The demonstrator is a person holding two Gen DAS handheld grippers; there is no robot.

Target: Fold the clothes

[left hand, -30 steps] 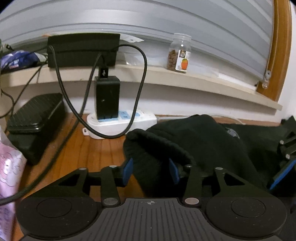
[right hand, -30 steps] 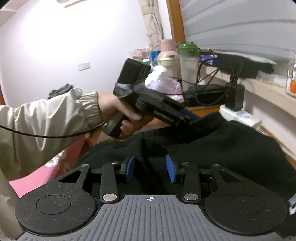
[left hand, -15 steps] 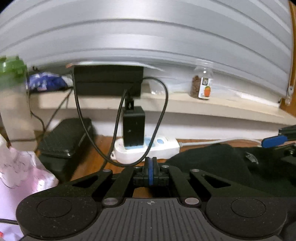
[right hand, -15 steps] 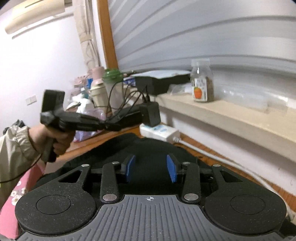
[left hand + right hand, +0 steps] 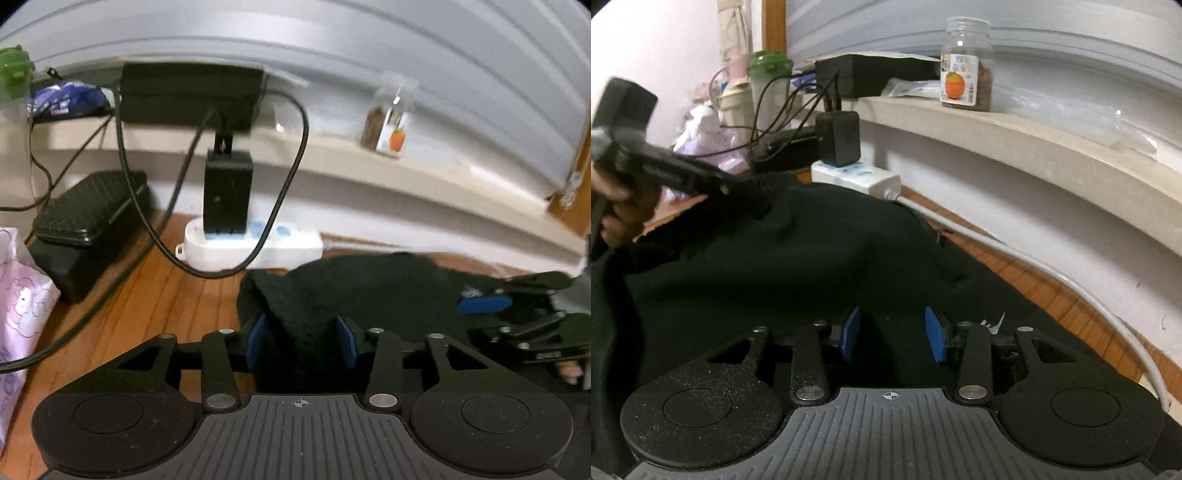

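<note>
We keep both grippers, left gripper [image 5: 301, 341] and right gripper [image 5: 892, 338], wide apart around the black garment [image 5: 798, 258], then should pinch its edges evenly.

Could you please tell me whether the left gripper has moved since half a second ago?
Yes. The left gripper has dropped and advanced relative to the power strip, and its jaws, shut then, now stand open around a fold of the black garment.

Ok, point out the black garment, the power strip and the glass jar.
black garment [image 5: 812, 258]: right wrist view, on its broad upper fabric.
power strip [image 5: 255, 245]: left wrist view, on its white casing.
glass jar [image 5: 966, 70]: right wrist view, on its orange label.
</note>
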